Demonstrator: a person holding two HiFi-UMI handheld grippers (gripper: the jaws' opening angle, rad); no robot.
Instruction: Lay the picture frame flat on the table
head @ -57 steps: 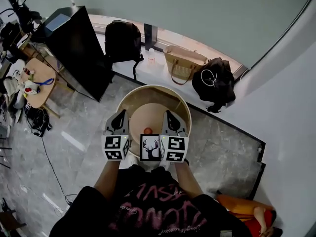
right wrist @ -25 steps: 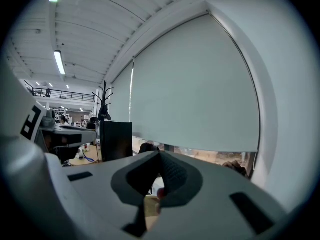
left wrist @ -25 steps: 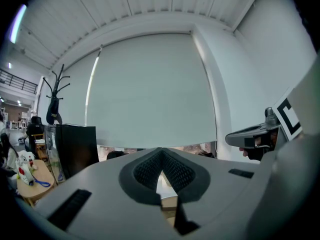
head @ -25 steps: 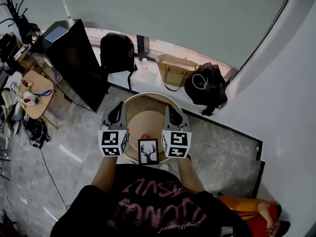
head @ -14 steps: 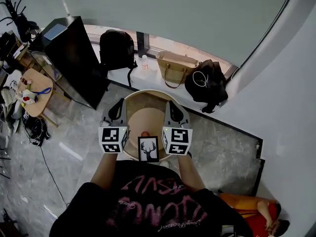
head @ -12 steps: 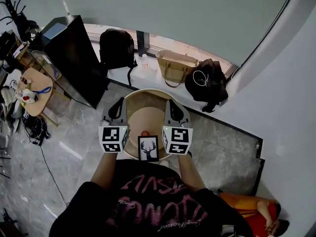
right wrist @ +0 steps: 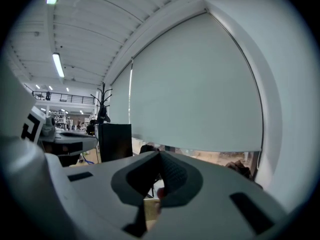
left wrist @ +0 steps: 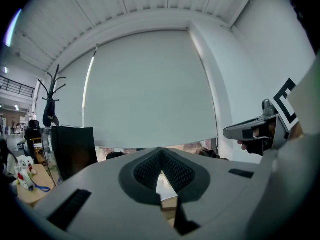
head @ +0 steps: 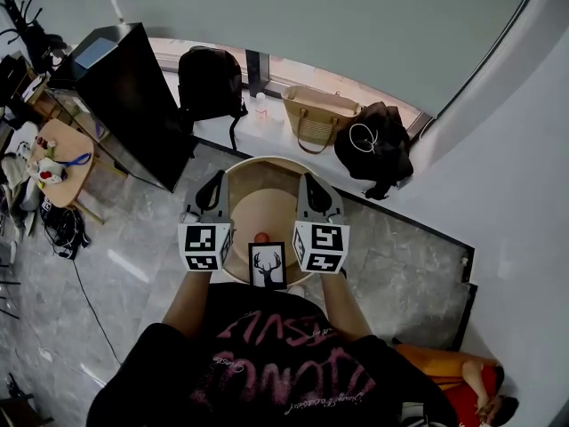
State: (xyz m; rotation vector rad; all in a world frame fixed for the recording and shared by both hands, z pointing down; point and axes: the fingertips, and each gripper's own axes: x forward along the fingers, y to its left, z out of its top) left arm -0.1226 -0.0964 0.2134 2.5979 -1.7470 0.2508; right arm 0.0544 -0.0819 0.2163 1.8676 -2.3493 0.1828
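Picture frame (head: pixel 268 265) with deer silhouette, between left gripper (head: pixel 212 187) and right gripper (head: pixel 312 188), both jaws clenched, empty

Bright, even daylight (fisheye-warped edges).

On the near edge of the table (head: pixel 267 163), the picture frame (head: pixel 268 266) stands between the left tool (head: pixel 211 190) and right tool (head: pixel 316 190).

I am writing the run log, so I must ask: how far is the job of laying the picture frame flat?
Done: unclear. The picture frame sits at the near edge of the round table, its front toward the head camera; leaning or flat, I cannot tell. In hand: nothing; the left tongs and right tongs are shut and empty, flanking the frame. Left: probably tipping it down, if it stands.
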